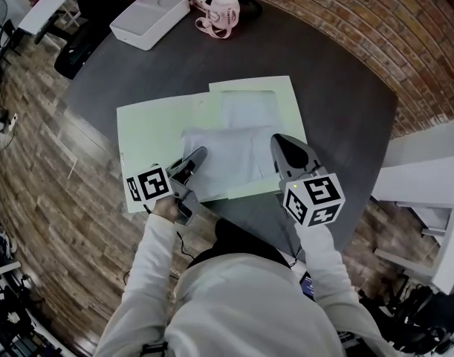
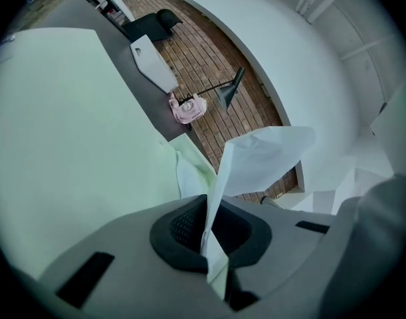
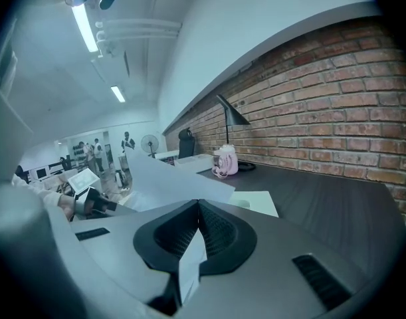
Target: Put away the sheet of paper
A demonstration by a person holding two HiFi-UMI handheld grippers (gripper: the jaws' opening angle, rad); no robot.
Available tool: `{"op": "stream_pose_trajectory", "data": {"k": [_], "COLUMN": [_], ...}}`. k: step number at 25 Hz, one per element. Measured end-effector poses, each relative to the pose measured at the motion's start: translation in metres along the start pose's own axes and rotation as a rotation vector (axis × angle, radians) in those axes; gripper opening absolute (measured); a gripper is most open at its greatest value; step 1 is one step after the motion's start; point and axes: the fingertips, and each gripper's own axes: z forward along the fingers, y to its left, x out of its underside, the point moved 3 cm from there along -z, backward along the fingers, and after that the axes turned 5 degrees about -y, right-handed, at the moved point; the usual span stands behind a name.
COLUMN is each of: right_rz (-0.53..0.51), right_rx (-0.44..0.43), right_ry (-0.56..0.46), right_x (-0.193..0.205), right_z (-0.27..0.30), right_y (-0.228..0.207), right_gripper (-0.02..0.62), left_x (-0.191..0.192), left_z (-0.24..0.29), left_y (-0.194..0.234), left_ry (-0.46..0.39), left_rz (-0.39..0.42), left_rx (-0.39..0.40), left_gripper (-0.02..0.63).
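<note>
Jaws of the left gripper (image 2: pixel 212 226) and the right gripper (image 3: pixel 196 239) are both clenched on the white sheet of paper (image 1: pixel 227 158), each nipping one near corner, so the pinched edges vanish between the dark pads. The sheet spans from one gripper to the other above the middle of the pale green open cardboard folder (image 1: pixel 148 136), covering that part of it. Whether its far edge touches the folder cannot be told. In the left gripper view the sheet curls upward and blocks part of the brick wall (image 1: pixel 345 21). The person's torso hides the near rim of the dark round surface (image 1: pixel 338 88), and the right hand is lost beneath its marker cube. Both arms, in pale sleeves, reach forward. The left gripper angles inward over the folder's near edge, and the right points ahead and slightly down. Farther off stand a pink strapped bottle (image 1: pixel 223 10), a flat white box (image 1: pixel 151 17) and a black desk lamp (image 3: pixel 230 115).
</note>
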Motion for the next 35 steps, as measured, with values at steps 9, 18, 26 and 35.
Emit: {"op": "stream_pose_trajectory", "data": {"k": [9,18,26,35], "right_rz": [-0.068,-0.093,-0.063,-0.048], "right_rx": [-0.095,-0.136,-0.130,-0.083], "right_ry": [0.055,0.100,0.158,0.243], "right_x": [0.000,0.008,0.028,0.065], "right_z": [0.039,0.094,0.131,0.158], "right_y": [0.014,0.014,0.003,-0.014], "right_gripper": [0.028,0.028,0.028,0.028], "left_x": [0.018,0.022,0.023,0.024], "left_z": [0.006,0.014,0.021,0.028], "left_y": [0.010,0.019,0.026,0.030], "left_ry": [0.100,0.115,0.154,0.177], "left_rz": [-0.013,-0.031,-0.018,-0.019], "left_rx": [-0.058,-0.113,-0.147,-0.168], "left_gripper": [0.017,0.017,0.017,0.017]}}
